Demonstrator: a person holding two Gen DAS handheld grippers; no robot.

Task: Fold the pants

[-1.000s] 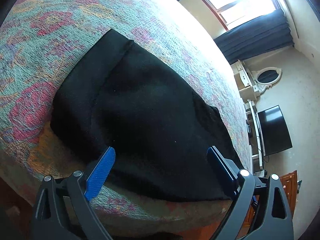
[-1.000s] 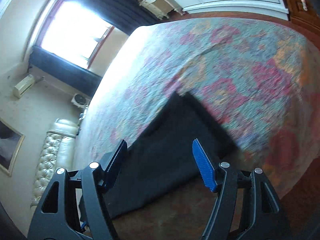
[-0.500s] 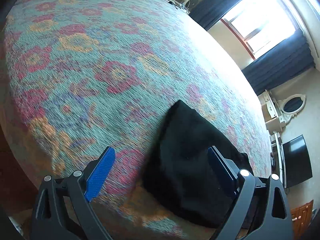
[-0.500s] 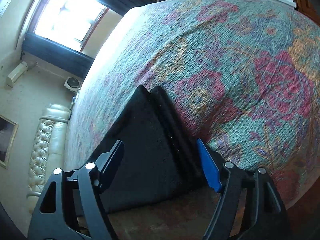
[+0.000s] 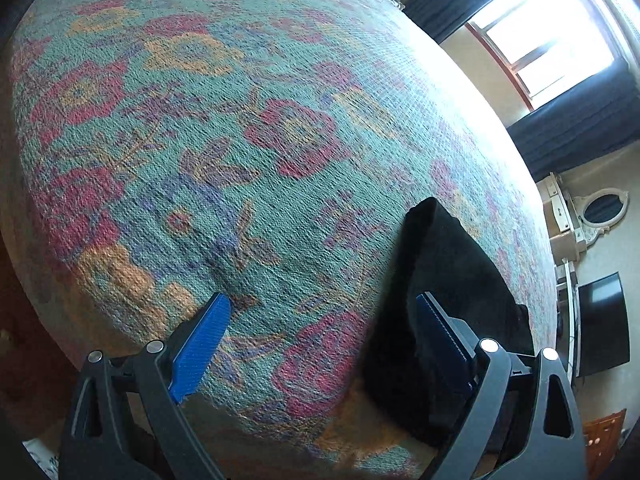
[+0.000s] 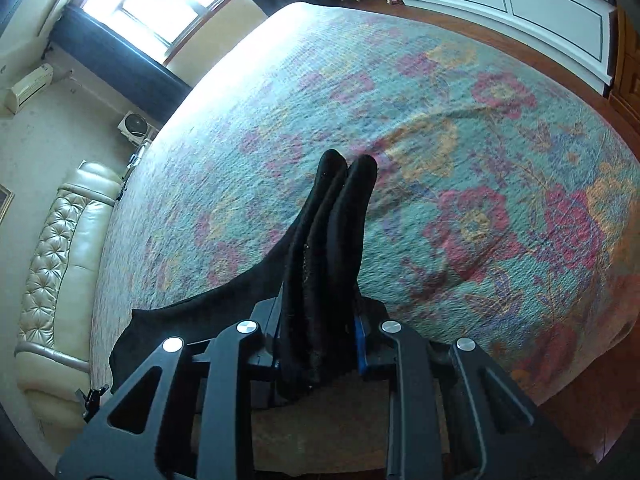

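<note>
Left wrist view: left gripper (image 5: 322, 336) has jaws spread wide, nothing between them, blue pads (image 5: 200, 346) bare. It hangs over the near edge of the bed (image 5: 224, 128), which has a floral cover in teal, red and orange. The pants (image 5: 448, 304), black and folded into a thick bundle, lie on the cover at lower right, partly behind the right-hand finger; can't tell if the finger touches the cloth. Bkgd right: bright window (image 5: 548, 36) w/ dark curtains (image 5: 576, 124), a black TV (image 5: 600, 320) and a white oval mirror (image 5: 604, 210).

Right wrist view: right gripper (image 6: 318, 334) has jaws pinching the pants (image 6: 324, 260); several folded layers stand up between the fingers, rounded fold edges at the top. The rest of the cloth trails down-left and lies flat on the bed (image 6: 460, 160) near its edge. Bkgd: cream tufted sofa (image 6: 60, 260) at left, window (image 6: 160, 4) upper left, white cabinets (image 6: 512, 4) top right.
</note>
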